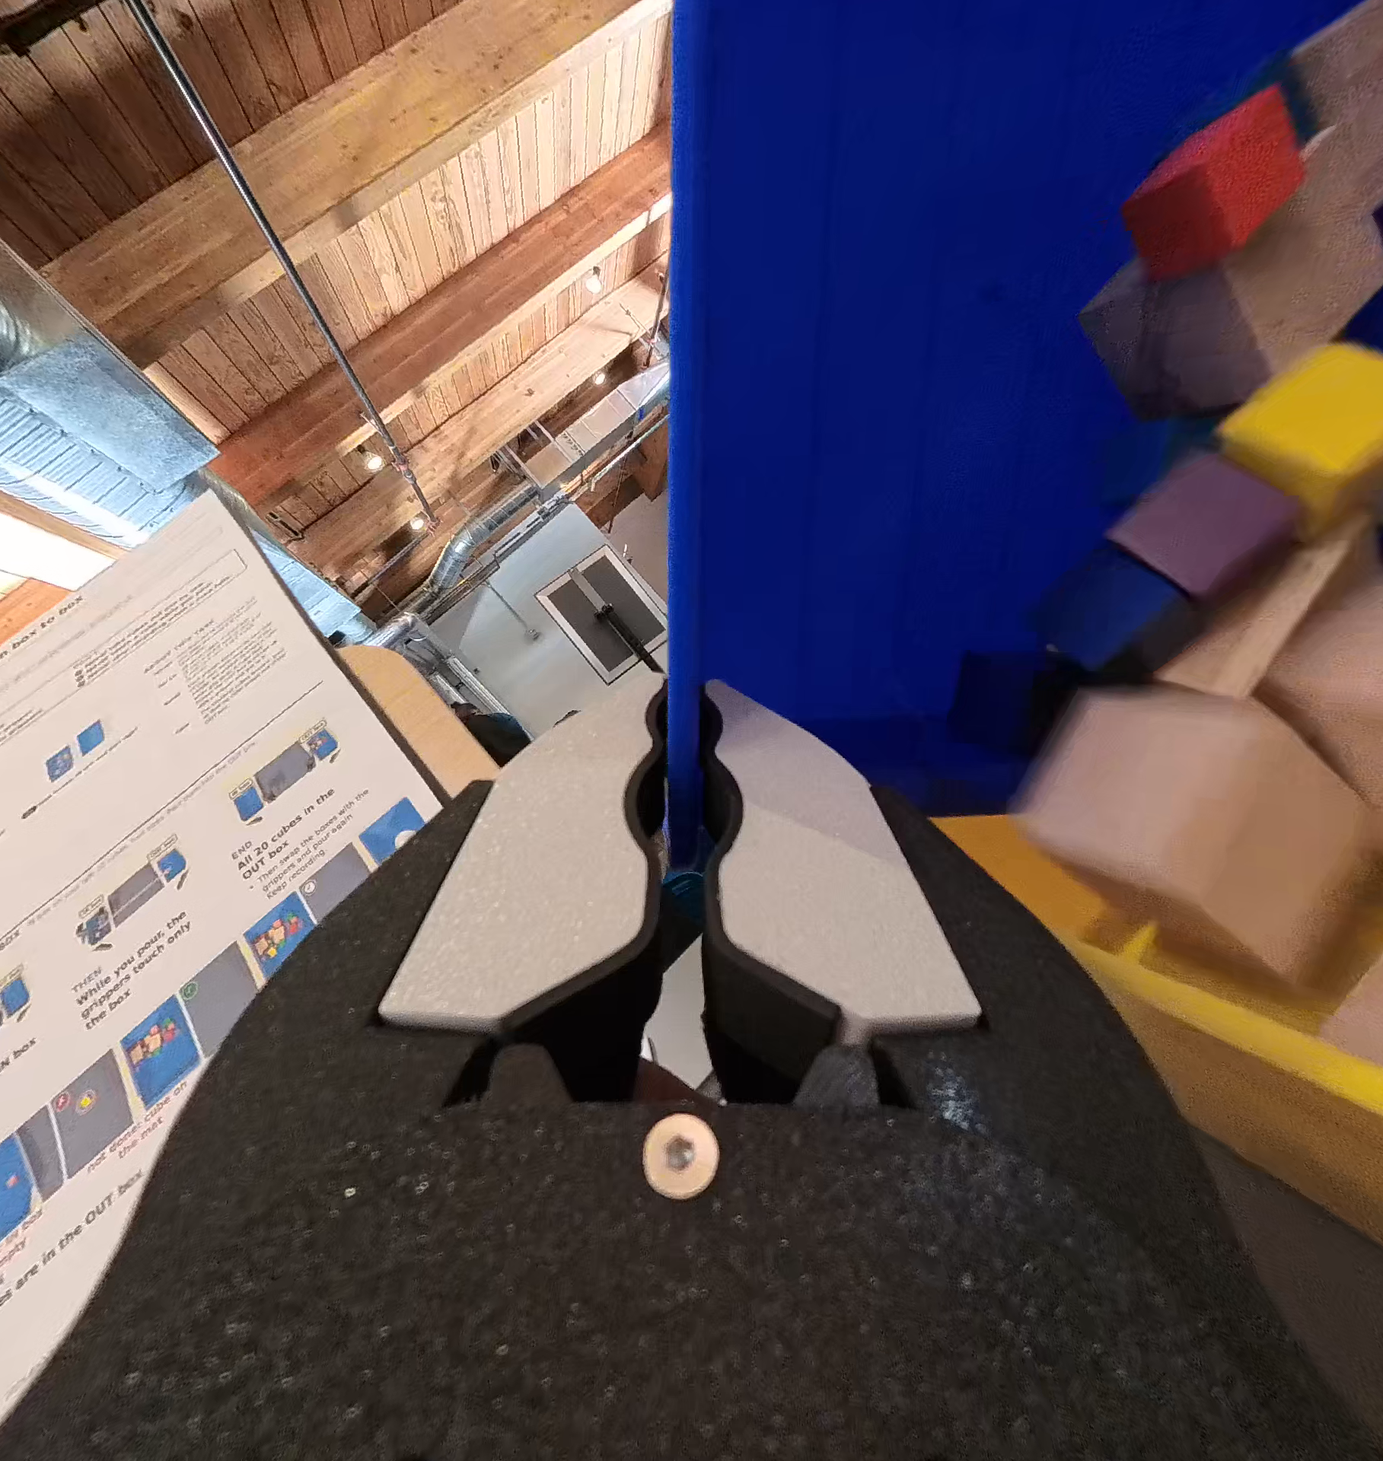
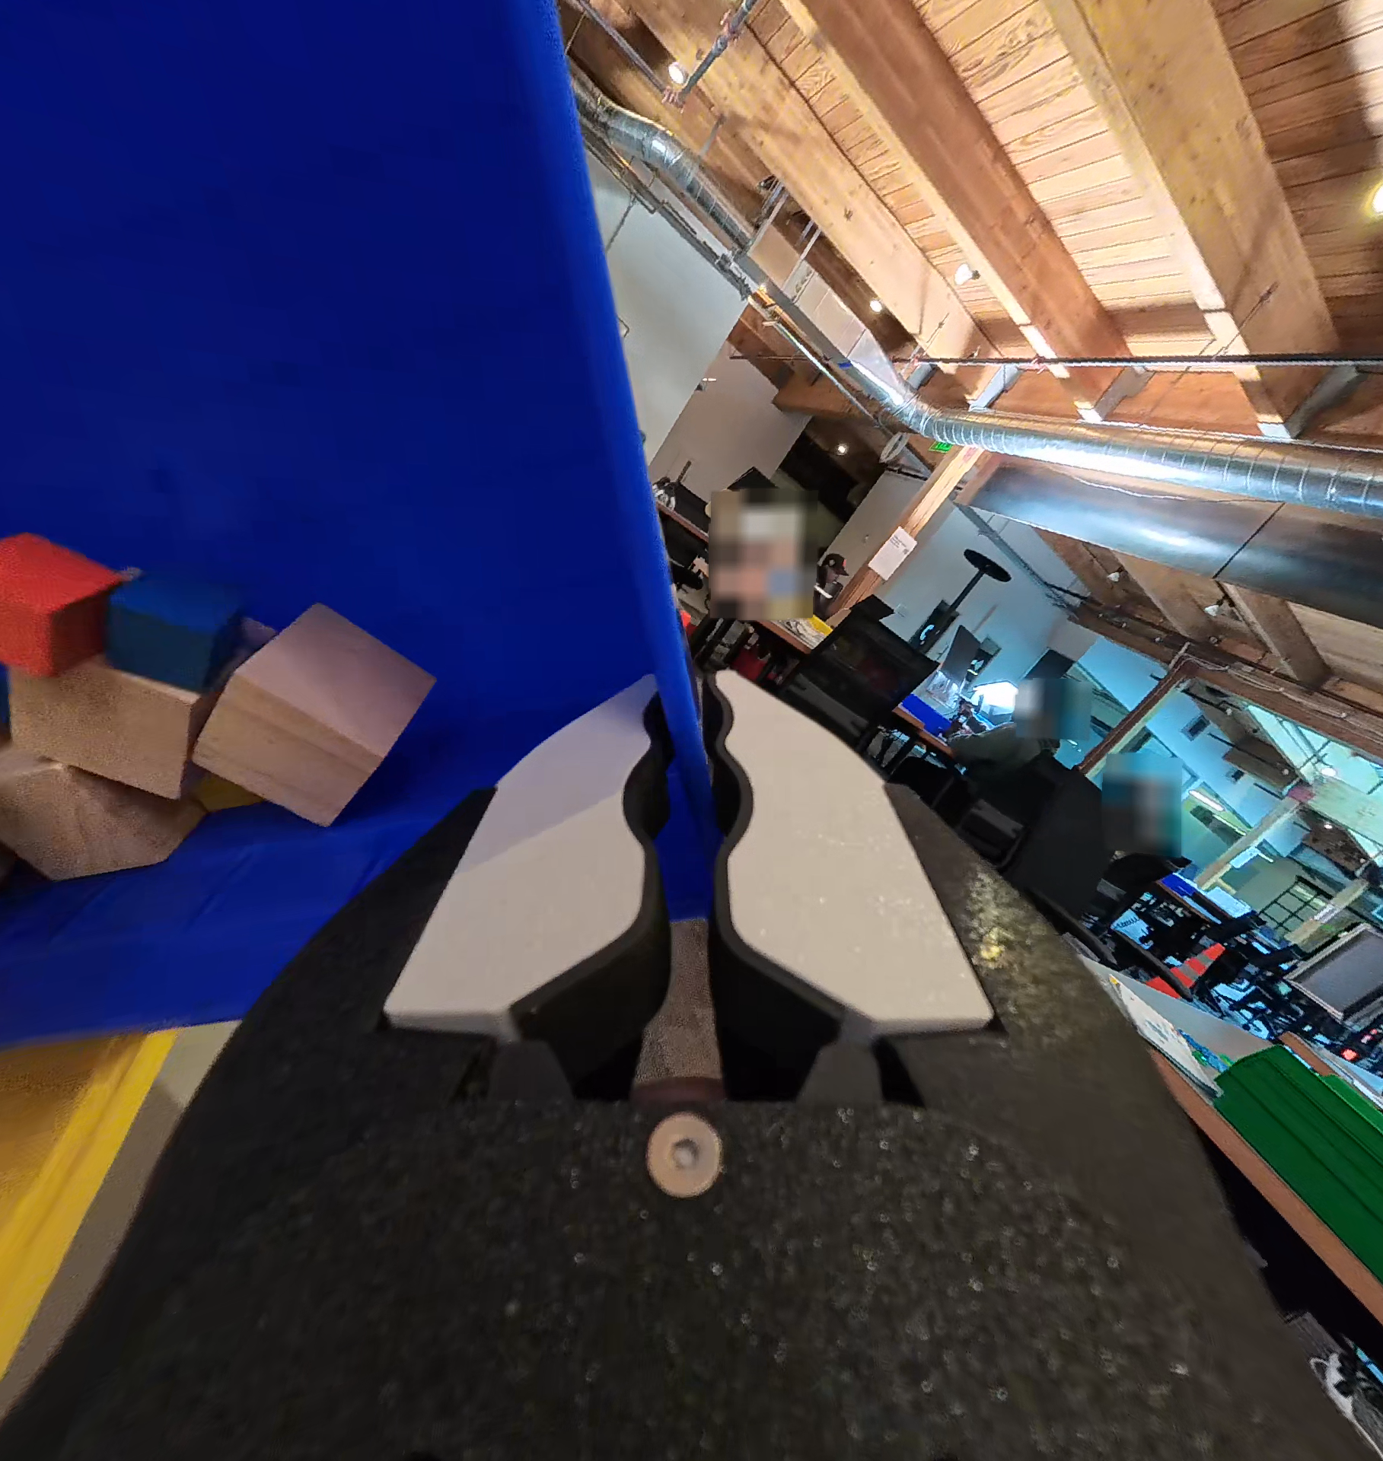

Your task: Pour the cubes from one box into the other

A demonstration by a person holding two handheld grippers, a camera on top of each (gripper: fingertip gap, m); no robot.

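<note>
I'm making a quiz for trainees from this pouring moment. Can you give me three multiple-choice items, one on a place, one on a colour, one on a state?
1. Where does the left gripper hold the blue box?
A. on a side wall edge
B. under its base
C. nowhere

2. What colour is the box under the tumbling cubes?
A. green
B. yellow
C. white

3. How is the blue box standing?
A. flat on the table
B. upside down on the table
C. lifted and tipped, cubes sliding

Answers:
1 A: the fingers pinch the thin blue wall between them; the right gripper does likewise.
2 B: the yellow box lies below the blurred wooden cube.
3 C: the red cube and others are heaped toward its low edge.
</note>
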